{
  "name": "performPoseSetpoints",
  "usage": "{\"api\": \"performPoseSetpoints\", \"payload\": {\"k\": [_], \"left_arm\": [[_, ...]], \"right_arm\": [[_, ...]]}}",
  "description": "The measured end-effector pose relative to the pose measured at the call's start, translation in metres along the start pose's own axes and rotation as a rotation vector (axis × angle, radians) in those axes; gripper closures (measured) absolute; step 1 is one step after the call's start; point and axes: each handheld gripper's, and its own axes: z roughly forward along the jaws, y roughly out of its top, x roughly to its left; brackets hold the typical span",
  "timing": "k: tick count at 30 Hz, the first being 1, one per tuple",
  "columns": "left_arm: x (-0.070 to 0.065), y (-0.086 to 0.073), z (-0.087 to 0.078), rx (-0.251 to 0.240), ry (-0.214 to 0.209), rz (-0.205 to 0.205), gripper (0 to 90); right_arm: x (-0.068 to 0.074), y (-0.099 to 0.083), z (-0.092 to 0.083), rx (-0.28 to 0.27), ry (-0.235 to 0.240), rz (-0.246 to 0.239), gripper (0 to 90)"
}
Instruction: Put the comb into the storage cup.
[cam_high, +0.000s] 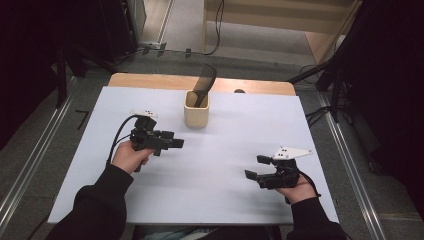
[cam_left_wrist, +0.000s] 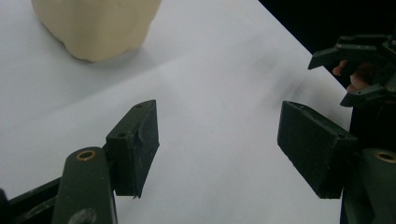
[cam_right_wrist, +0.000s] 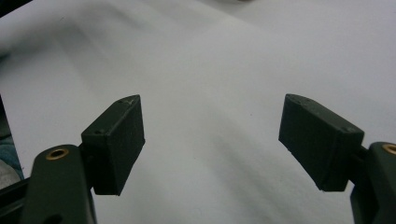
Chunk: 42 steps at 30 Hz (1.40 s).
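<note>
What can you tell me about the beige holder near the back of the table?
The beige holder is a small, squarish cup with rounded corners and a matte, cream-coloured look, perhaps wood or plastic. It stands upright on the white table, toward the back edge near the middle. A dark curved utensil stands in it, its handle leaning up and to the right above the rim. Nothing else touches it; the left gripper is nearest, open and apart from it.

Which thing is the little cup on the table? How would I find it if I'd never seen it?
Look at the big white table and go to its far edge, in the middle. There stands a small cream-coloured holder, ahead of the left gripper. It is the one standing thing on the table, and a dark curved tool sticks up out of it.
</note>
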Motion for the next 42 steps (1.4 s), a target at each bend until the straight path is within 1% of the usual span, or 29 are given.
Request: {"api": "performPoseSetpoints", "payload": {"k": [7, 12, 16, 21, 28, 34, 37, 40, 42], "left_arm": [[-0.005, -0.007, -0.002, 0.009, -0.012, 0.006, 29.7], [-0.010, -0.013, -0.004, 0.024, -0.007, 0.019, 29.7], [-0.013, -0.018, -0.005, 0.029, -0.013, 0.020, 29.7], [-0.015, -0.023, -0.005, 0.036, -0.007, 0.025, 29.7], [-0.018, -0.032, -0.008, 0.039, -0.008, 0.022, 29.7], [-0.020, -0.039, -0.010, 0.052, -0.007, 0.019, 29.7], [-0.021, -0.043, -0.012, 0.047, -0.007, 0.013, 29.6], [-0.023, -0.047, -0.014, 0.049, -0.009, 0.016, 29.6], [-0.024, -0.050, -0.015, 0.059, -0.001, 0.019, 29.6]], "right_arm": [[0.000, 0.000, 0.001, 0.004, 0.005, -0.002, 20.7], [0.000, 0.000, 0.002, 0.005, 0.004, -0.001, 20.6], [0.000, 0.000, 0.002, 0.006, 0.004, -0.001, 20.6], [0.000, 0.000, 0.002, 0.007, 0.002, 0.003, 20.6], [-0.001, 0.000, 0.003, 0.010, -0.005, 0.002, 20.6], [-0.001, 0.000, 0.003, 0.012, -0.006, 0.004, 20.7], [-0.001, 0.000, 0.003, 0.015, -0.005, 0.003, 20.6], [-0.001, 0.000, 0.003, 0.017, -0.006, 0.005, 20.7], [-0.001, 0.000, 0.004, 0.019, -0.003, 0.005, 20.7]]}}
